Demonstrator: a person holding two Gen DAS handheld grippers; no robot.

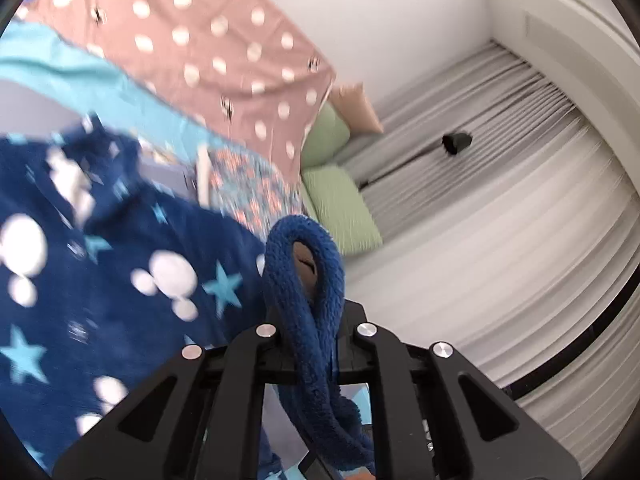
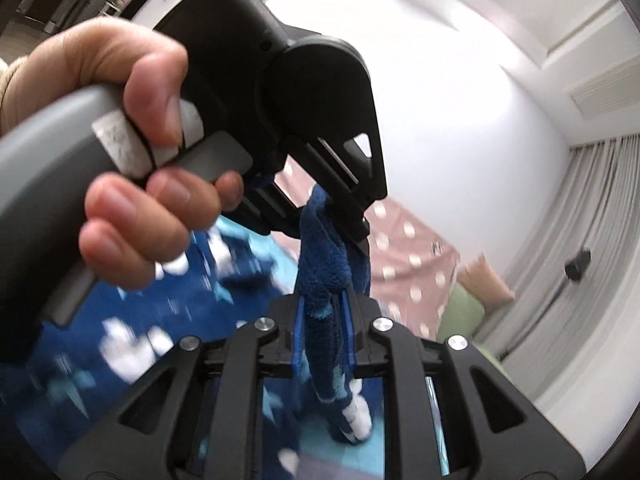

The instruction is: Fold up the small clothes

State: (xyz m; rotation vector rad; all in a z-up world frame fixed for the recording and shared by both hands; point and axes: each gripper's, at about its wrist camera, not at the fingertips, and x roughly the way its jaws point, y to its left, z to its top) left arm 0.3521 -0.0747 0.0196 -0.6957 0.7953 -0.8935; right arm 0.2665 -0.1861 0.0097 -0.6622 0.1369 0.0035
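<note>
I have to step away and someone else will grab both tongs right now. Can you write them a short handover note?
Left tongs: shut on a bunched edge of the blue fleece garment, held up in the air.
Right tongs: shut on another bunched edge of the same garment, close beside the left tongs; the left hand on its grey handle fills the right view.
The rest of the garment hangs below, blurred. A pink dotted cloth and green pillows lie behind.
Done: both edges gripped and lifted.
Left: no finished fold shows; it probably needs laying flat and folding.
</note>
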